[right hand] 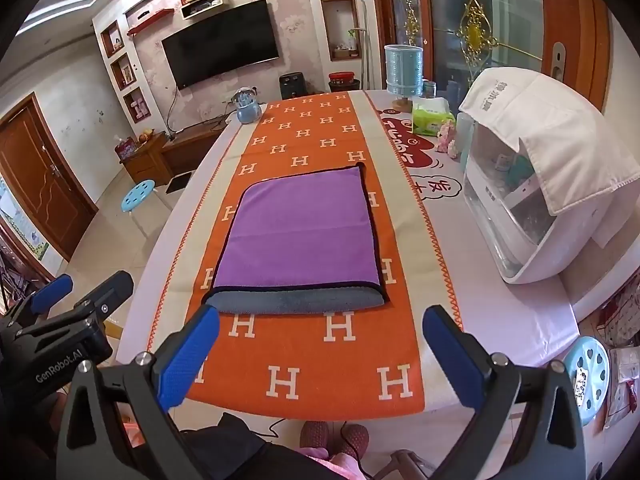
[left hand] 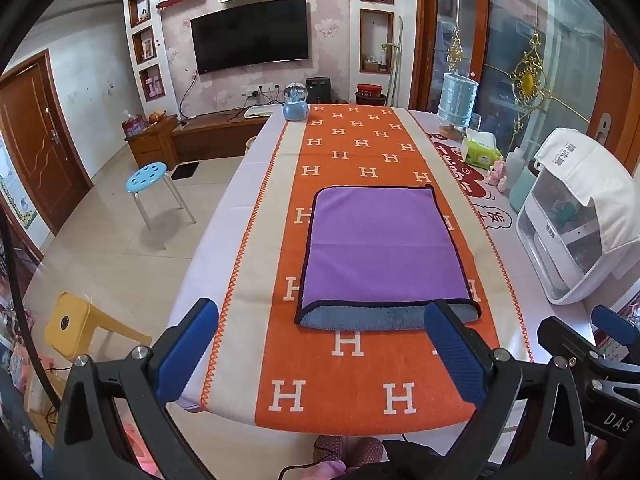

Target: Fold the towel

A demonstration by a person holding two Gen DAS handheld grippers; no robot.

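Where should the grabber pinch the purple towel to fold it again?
Pinch the purple towel at its near corners, coming from the near edge, where the grey underside peeks out. It lies flat, so thin edges are the only pinchable part. Both the left gripper and right gripper are open and clear of it.

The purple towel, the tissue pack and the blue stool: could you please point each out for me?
purple towel (left hand: 384,248): left wrist view, middle of its purple top layer.
tissue pack (right hand: 432,120): right wrist view, green front face.
blue stool (left hand: 146,178): left wrist view, centre of its round seat.
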